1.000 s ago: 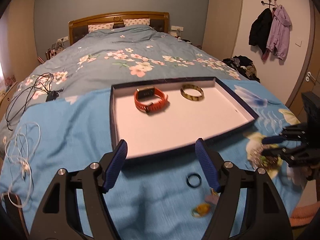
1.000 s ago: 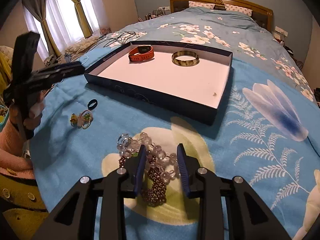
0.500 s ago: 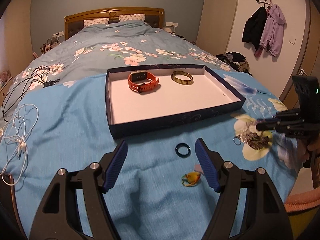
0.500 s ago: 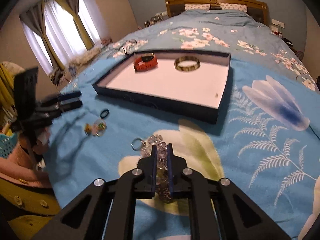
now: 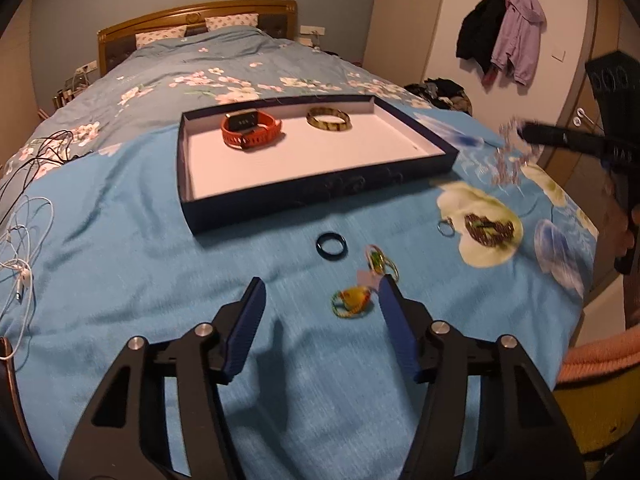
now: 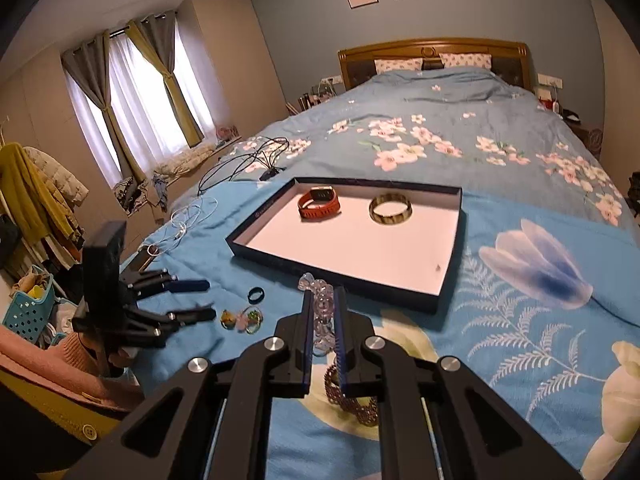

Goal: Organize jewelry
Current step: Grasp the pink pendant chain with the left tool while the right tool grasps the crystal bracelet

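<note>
While clamped on clear glass-bead bracelet (image 6: 322, 312) for carrying to navy white-lined tray (image 6: 450, 272) ahead: right tongs (image 6: 322, 322); half-parted, closing, empty, over small yellow-green ring (image 5: 352, 300): left tongs (image 5: 320, 300).

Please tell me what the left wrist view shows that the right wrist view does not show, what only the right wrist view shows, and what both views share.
Only the left wrist view: coats on wall hooks, and the clear bead bracelet dangling in the air from the right gripper.

Only the right wrist view: the curtained window, a blue basket, and the right gripper's pads pinching that bracelet.

Both: the tray holding an orange watch and a bangle, the black ring, the small colourful rings, the dark bead bracelet, and the open left gripper, whose jaws have just been closing.
</note>
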The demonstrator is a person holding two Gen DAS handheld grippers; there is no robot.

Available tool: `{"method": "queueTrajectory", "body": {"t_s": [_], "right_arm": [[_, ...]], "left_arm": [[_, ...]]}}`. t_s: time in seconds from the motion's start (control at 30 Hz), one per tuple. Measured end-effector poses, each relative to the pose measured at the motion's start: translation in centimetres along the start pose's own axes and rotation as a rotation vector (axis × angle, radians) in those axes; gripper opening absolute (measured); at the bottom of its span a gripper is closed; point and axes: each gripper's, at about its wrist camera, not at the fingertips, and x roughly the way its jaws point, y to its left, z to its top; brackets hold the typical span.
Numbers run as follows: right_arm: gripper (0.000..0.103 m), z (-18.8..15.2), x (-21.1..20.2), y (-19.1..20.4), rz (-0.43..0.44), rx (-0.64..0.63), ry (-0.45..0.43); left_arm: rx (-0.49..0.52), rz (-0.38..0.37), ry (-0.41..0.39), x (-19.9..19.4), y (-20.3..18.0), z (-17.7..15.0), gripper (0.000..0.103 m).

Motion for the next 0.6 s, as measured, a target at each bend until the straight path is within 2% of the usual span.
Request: {"method": "queueTrajectory", "body": {"t_s": [0.23,0.47,0.53,0.6], "right_arm": [[0.008,-0.3,1.1,0.0,0.010,0.022,0.009],[0.008,-0.9,1.5,-0.1,0.018,0.045,0.012],[0.008,-1.1,1.6,-0.2,0.019,0.050,0.014],[0.008,-1.2,1.8,-0.2,0.022,0.052,0.018]], "left_arm": [[0.022,-0.010,0.037,0.6,-0.7,-0.3,0.041],[0.065,-0.009,0.074,2.0,-1.9,0.0,0.034],[0.069,0.000,0.088,2.4,-1.9,0.1,0.026],[0.073,0.008,0.092,2.5,-1.8,0.3,0.022]]}}
